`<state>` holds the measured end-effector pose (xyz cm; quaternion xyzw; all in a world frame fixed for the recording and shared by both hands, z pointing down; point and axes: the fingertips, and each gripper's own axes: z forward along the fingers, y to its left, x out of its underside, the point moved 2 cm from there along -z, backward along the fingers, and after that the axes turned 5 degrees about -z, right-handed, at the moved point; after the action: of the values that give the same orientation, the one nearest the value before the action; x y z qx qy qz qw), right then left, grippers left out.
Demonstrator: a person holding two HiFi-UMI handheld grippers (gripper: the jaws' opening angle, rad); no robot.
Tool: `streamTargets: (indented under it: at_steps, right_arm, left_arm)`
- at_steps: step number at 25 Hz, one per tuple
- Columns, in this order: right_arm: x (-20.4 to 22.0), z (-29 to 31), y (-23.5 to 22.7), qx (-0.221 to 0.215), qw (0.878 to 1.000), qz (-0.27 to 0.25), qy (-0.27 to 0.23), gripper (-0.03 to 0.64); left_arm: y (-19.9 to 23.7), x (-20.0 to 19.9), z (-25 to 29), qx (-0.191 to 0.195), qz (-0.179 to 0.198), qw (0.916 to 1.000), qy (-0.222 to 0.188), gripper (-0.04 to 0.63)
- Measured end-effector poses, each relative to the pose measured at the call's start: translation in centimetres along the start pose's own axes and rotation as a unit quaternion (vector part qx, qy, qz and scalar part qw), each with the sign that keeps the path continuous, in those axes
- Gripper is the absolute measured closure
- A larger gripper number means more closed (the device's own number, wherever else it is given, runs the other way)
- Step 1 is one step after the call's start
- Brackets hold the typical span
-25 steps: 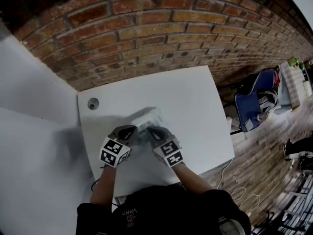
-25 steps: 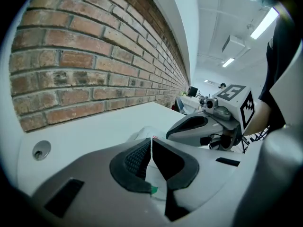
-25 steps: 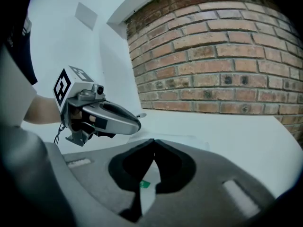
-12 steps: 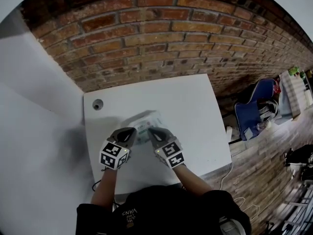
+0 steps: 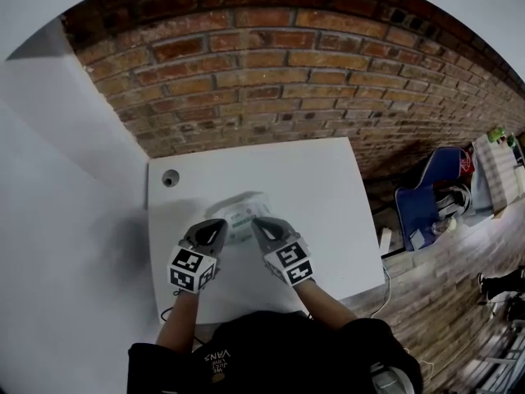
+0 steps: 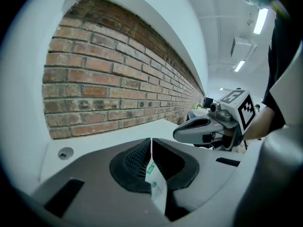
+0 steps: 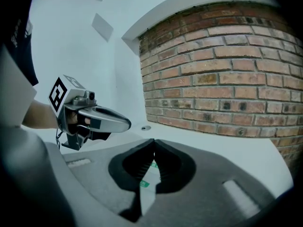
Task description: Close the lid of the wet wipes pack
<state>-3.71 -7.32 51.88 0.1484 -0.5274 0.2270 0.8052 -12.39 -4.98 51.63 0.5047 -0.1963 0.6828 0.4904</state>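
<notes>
Overhead, a brick wall [image 5: 287, 89] backs the white desk [image 5: 328, 195]. The wet wipes pack [image 5: 243, 212] is at the desk's middle, towards the near edge, between both tools. The left tool [image 6: 151, 143] is clamped on one thin edge of its wrapper. The right tool [image 7: 154, 145] pinches the opposite edge. A small round grommet [image 5: 170, 179] sits at the far-left corner.

Smooth plastic-film wet wipes pack [image 5: 243, 209], matt white table [image 5: 320, 189], rough brick wall [image 5: 287, 80]
</notes>
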Motion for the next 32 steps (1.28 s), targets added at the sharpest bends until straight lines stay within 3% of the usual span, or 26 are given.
streamTargets:
  at_steps: [23, 32]
  right_arm:
    - [-1.2, -4.5, -0.2, -0.045, 0.998, -0.021, -0.037, 0.618]
    - [-1.0, -5.4, 0.0, -0.057, 0.997, -0.018, -0.047, 0.618]
  left_arm:
    - [-3.7, -0.2, -4.3, -0.09, -0.023, 0.994, -0.058, 0.592]
    - [-5.2, 0.2, -4.6, -0.1, -0.031, 0.992, -0.071, 0.592]
